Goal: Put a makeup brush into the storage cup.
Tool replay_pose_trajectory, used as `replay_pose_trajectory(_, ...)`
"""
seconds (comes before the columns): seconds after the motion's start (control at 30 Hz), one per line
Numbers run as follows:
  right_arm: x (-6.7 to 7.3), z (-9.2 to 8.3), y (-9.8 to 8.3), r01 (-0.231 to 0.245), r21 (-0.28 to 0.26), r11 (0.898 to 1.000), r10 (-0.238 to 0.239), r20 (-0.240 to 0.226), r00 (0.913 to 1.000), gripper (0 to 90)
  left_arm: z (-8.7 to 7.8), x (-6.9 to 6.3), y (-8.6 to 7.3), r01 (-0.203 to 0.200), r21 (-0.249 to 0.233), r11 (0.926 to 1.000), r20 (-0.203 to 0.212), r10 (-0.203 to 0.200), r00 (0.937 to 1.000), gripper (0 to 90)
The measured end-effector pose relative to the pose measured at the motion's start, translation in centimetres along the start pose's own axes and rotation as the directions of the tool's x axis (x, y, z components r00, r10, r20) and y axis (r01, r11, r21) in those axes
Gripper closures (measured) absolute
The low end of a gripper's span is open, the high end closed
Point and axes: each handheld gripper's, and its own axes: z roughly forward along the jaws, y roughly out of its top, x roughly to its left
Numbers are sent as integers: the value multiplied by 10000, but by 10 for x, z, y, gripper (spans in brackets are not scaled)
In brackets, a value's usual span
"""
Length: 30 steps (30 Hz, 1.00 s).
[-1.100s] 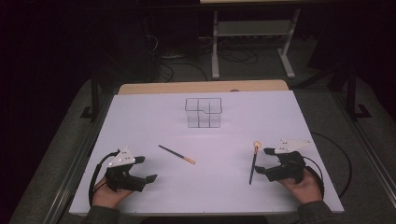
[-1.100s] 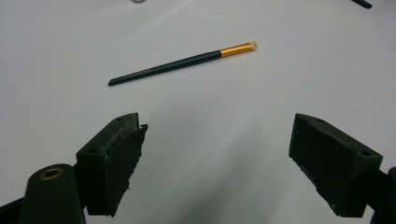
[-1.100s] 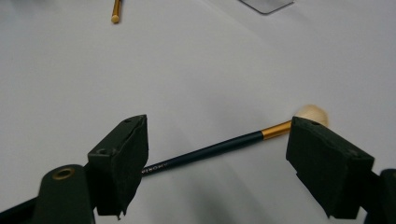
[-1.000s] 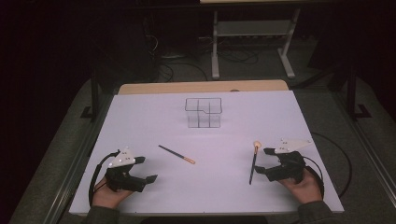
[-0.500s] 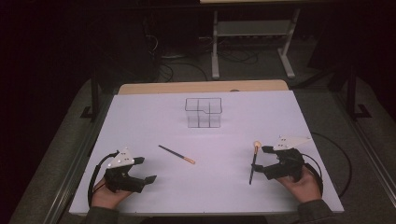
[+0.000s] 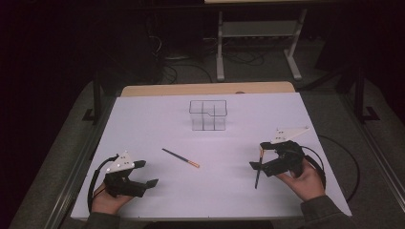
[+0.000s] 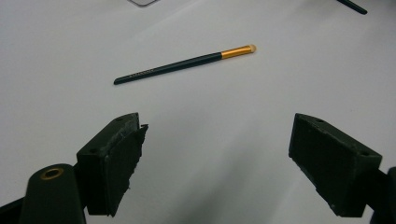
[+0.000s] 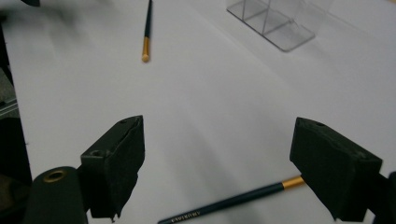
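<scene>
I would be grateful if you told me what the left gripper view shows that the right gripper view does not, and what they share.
Left gripper view alone: the whole brush lying free ahead of the left hand-held gripper, whose jaws stand wide apart. Right gripper view alone: the clear divided box, plus a second brush lying on the sheet low between the open jaws of the right hand-held gripper. Shared: the white sheet and that first brush, farther off in the right gripper view.

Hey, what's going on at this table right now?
A person holds a two-jaw gripper in each hand over a white table. The right gripper is open around a dark brush with a gold band, not yet clamped. The left gripper is open and empty, facing a second dark, gold-banded brush. A clear plastic divided box stands farther back.
</scene>
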Motion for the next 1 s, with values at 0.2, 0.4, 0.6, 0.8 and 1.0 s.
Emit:
replay_pose_trajectory(0.2, 8, 3, 21, 193, 132, 9997, -188, -388, 9991, 168, 0, 3, -2, 129, 3, 9999, -76, -129, 9999, 166)
replay_pose_trajectory(0.4, 17, 12, 43, 577, 366, 9977, -551, -683, 9961, 157, -1, 2, -1, 19, -26, 10000, -82, -19, 10000, 170)
replay_pose_trajectory(0.6, 18, 22, 56, 658, 576, 9962, -601, -949, 9937, 162, -1, 2, -1, -42, -43, 10000, -71, 42, 10000, 170)
replay_pose_trajectory(0.8, 20, 36, 74, 749, 712, 9947, -655, -1261, 9899, 175, -3, 1, -1, -21, -128, 9999, -109, 20, 9999, 170)
replay_pose_trajectory(1.0, 24, 45, 86, 1019, 843, 9912, -905, -1296, 9874, 160, -3, 1, 0, 47, -161, 9999, -99, -49, 9999, 170)
